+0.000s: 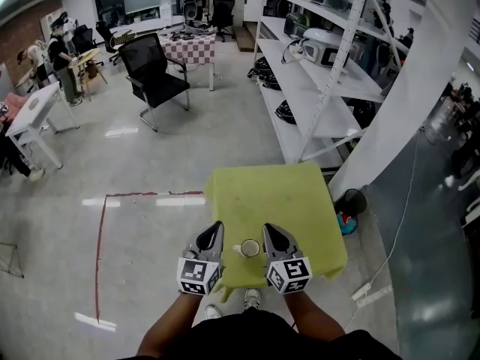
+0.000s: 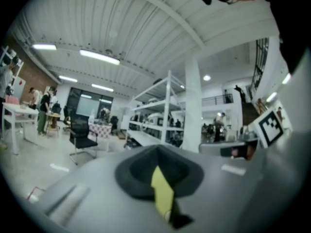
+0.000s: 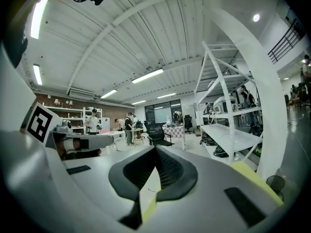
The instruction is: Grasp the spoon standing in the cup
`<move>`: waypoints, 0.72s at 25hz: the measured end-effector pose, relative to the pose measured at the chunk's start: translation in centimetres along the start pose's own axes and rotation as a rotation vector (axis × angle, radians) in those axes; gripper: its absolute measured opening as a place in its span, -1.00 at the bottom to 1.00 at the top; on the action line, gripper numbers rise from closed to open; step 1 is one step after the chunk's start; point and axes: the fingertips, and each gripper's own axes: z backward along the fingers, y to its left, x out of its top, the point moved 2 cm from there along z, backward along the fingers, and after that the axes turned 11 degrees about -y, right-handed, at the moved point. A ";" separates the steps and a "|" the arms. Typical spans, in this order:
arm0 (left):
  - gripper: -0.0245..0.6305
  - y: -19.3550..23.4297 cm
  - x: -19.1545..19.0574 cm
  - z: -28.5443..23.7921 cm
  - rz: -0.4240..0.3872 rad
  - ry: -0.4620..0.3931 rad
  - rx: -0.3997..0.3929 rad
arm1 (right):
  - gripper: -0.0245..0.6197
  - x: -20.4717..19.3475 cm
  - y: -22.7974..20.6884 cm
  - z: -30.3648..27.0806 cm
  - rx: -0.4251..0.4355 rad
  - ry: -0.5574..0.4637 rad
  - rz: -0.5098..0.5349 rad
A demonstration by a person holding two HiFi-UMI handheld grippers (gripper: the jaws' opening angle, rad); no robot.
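Task not started as far as these views go. The cup (image 1: 249, 248) sits on the yellow-green worktop (image 1: 300, 201) near its front edge, right between your two grippers, close beside both and touching neither. The spoon should be in it, but the head view is too small to make it out, so treat its position as unconfirmed. Your left gripper (image 1: 217, 226) has its jaws closed tip to tip with nothing between them, only a sliver of yellow worktop showing through the gap behind the tips. Your right gripper (image 1: 266, 228) is the same: jaws closed, empty. Both gripper views look out level across the room at the shelving (image 3: 233, 130) and the black chair (image 2: 80, 132). Neither has the cup in frame, so neither is lined up on it. Everything is left to do, in my judgement: pick a gripper, open its jaws, tilt it down over the cup, find the spoon handle and close on it.
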 end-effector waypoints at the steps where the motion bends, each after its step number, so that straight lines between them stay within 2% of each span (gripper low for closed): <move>1: -0.91 0.0 -0.5 -0.1 0.013 0.008 0.010 | -0.91 -0.4 -0.4 -0.1 0.006 0.011 0.001; 8: -0.91 0.6 -3.9 -1.4 0.013 0.084 0.072 | -0.90 -3.7 -2.7 -1.1 0.025 0.104 0.007; 14: -0.91 0.4 -7.3 -1.9 0.027 0.165 0.091 | -0.90 -9.4 -3.1 -1.2 0.095 0.282 -0.029; 18: -0.91 -0.1 -9.4 -1.5 0.036 0.216 0.099 | -0.90 -12.5 -3.5 -0.7 0.107 0.350 -0.046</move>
